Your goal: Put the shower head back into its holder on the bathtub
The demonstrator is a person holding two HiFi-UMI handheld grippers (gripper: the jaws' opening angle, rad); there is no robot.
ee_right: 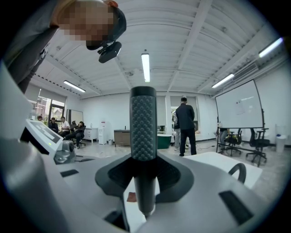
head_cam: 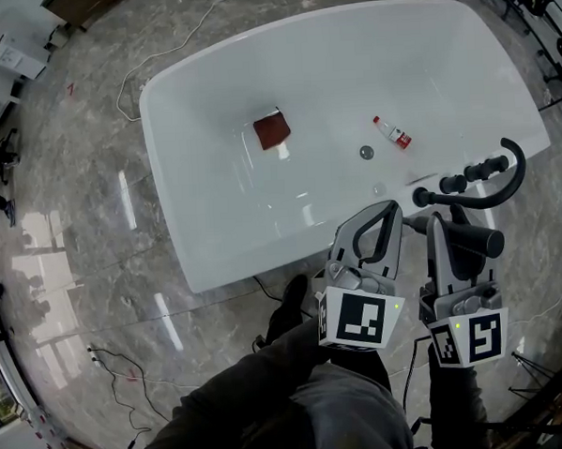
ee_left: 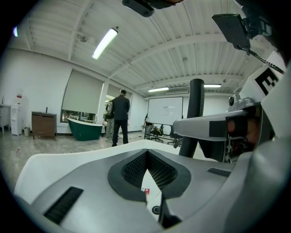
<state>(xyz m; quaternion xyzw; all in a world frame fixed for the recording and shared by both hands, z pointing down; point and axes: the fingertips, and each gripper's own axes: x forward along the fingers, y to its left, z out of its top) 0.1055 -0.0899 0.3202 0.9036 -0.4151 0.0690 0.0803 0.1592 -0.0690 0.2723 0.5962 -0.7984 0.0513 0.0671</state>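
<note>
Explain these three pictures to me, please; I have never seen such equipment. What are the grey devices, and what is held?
A person holds two hand-operated grippers. One picture comes from a camera on the person's head, looking down; the other two come from a camera on each gripper. Below is a white bathtub with a red-brown cloth and a small bottle inside, and a black tap at its edge. The right gripper is closed on the black shower head. The left gripper is closed and empty.

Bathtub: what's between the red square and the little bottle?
In the head view, only bare bathtub floor lies between red square and bottle; the drain sits just off that line.
</note>
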